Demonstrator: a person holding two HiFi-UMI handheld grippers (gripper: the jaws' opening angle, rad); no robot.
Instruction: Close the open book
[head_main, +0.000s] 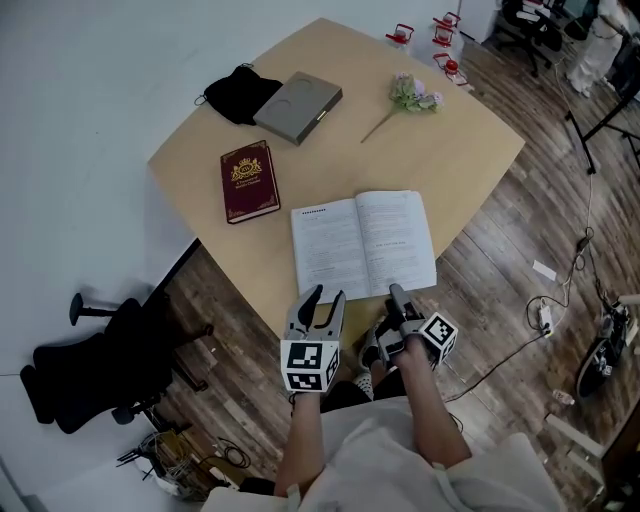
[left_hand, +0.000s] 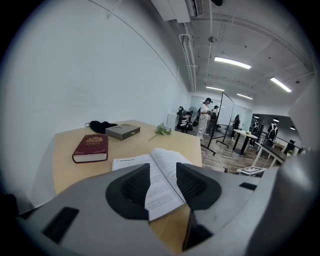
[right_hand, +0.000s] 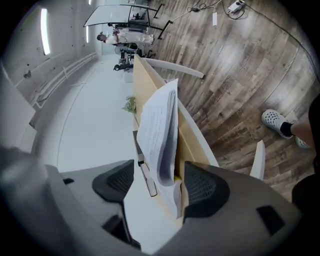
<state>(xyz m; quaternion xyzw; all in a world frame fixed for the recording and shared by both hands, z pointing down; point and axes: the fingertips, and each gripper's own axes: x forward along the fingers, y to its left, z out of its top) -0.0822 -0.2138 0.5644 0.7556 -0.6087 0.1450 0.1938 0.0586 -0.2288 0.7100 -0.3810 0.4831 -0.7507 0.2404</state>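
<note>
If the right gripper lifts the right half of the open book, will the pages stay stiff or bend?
The open book looks like a soft paperback. Its pages already bow in the right gripper view, so they will probably flop and fan. It seems thin, so it is likely light, and it may slide on the smooth table when pushed.

The right gripper (right_hand: 160, 172) has its two jaws wide apart. Between them sit the near edge of the open book (right_hand: 159, 131) and the edge of the table (right_hand: 189, 142). The picture is tipped on its side, so the pages stand up tall. A little flower (right_hand: 130, 105) lies farther along the table. Beside the table is the wooden floor (right_hand: 240, 65), with a white shoe (right_hand: 276, 123) on it.
</note>
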